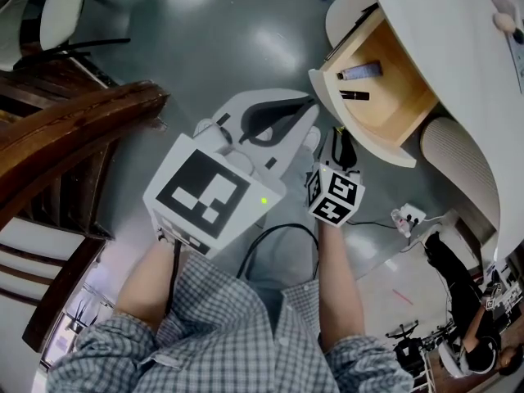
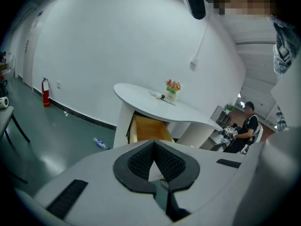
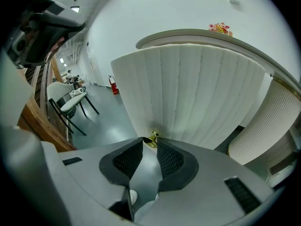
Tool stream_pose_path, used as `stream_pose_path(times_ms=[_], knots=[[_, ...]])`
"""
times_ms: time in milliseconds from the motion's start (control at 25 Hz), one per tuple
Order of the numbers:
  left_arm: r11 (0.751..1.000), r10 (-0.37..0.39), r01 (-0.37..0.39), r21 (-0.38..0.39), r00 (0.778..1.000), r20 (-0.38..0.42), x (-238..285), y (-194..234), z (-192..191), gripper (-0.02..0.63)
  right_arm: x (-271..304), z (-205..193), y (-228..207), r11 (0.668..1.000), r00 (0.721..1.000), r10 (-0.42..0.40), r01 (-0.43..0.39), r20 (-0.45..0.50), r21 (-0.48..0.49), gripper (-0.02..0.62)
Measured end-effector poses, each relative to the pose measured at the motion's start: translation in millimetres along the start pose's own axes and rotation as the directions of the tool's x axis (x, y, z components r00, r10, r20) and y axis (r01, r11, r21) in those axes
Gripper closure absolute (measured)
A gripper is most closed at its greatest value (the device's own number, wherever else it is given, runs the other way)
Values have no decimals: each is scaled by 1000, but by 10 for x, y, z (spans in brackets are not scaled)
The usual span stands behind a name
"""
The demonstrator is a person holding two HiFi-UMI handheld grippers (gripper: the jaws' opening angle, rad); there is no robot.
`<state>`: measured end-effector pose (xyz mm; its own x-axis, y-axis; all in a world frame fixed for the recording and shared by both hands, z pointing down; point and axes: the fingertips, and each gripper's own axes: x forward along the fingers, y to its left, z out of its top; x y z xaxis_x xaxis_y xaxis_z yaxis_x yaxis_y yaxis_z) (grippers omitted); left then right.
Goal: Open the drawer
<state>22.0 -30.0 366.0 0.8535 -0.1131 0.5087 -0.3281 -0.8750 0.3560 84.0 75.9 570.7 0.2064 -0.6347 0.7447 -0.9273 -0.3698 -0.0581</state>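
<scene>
The wooden drawer stands pulled out from under the white desk top; a small tube and a black pen lie in it. Its front is a ribbed white curved panel with a brass knob. My right gripper is at that front, its pads closed on the knob at their tips; in the head view the right gripper hides the knob. My left gripper hangs in the air left of the drawer, shut and empty, and faces the open drawer from a distance.
A dark wooden railing and a chair stand to the left. On the floor lie a plastic bottle and a power strip. A flower pot sits on the desk. A person stands at the right.
</scene>
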Motion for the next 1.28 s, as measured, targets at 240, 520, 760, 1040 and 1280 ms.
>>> stream_pose_path(times_ms=[240,520,760,1040,1280], knots=[[1000,-9,9,5,1000,-3,-6,8,-1,601,-38,-70,44,1000,1000,0,0,-13,6,505],[1000,-24,24,15,1000,-6,-10,6,32,601,-84,-125,125,1000,1000,7,-7,-27,9,505],[999,-43,43,25,999,-20,42,-76,21,601,-85,-146,131,1000,999,17,-17,-32,20,505],[998,-55,56,41,998,-23,25,-159,55,601,-114,-218,131,996,996,67,-63,-62,68,504],[995,-78,79,59,997,-20,0,-292,149,601,-294,-170,97,993,997,67,-63,-44,96,500]])
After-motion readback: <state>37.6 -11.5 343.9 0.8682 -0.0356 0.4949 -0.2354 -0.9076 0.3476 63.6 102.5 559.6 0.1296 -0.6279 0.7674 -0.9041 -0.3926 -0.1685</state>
